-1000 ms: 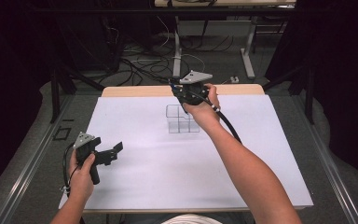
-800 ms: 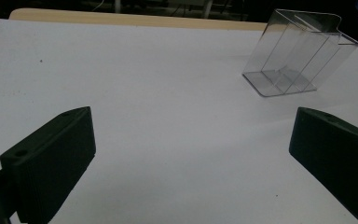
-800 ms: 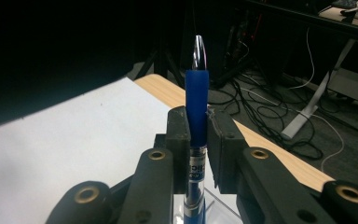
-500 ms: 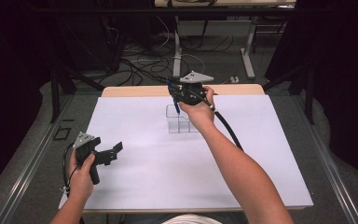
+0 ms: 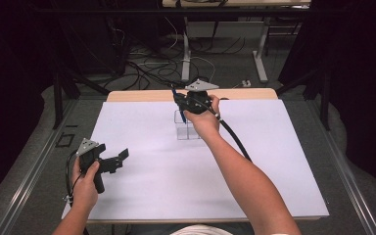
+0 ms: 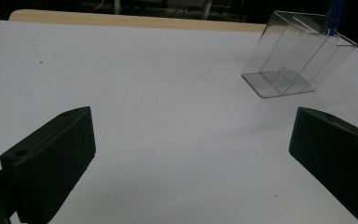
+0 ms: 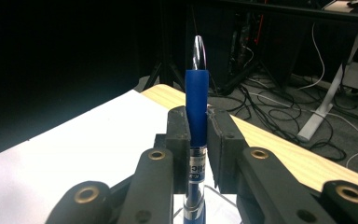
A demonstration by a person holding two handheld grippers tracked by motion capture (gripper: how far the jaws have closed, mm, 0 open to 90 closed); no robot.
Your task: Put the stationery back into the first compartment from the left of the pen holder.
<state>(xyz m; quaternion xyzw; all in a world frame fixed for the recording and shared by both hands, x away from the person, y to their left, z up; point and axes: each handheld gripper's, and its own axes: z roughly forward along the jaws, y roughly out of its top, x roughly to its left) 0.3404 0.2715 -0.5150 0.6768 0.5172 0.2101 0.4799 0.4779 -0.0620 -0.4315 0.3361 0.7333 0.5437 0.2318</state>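
Looking down from the high view, the right hand-held gripper (image 5: 180,100) hangs over the far middle of the desk (image 5: 274,161), its jaws pinched on a blue pen (image 5: 178,105) that points down toward a clear plastic holder (image 5: 186,128) just beneath and a little nearer the person. The left hand-held gripper (image 5: 122,157) rests low at the near left, well apart from the holder, jaws wide with nothing between them.

From the left gripper view, the holder (image 6: 289,60) stands ahead and to the right of those spread jaws, its inner dividers marking off narrow slots, and the pen's blue end (image 6: 333,16) sits just at its top rim. I'd judge the tip is only starting into a slot, so the pen should go straight down, kept off the dividers so the light holder doesn't tip or slide.

In the right gripper view, the pen (image 7: 196,107) stands upright between the two closed jaws, gripped around its barrel, with the clear edge of the holder (image 7: 223,201) just below. Keeping that grip firm until the tip is well inside, then easing the jaws apart, looks the safest way; the idle left one could steady the holder if it shifts.
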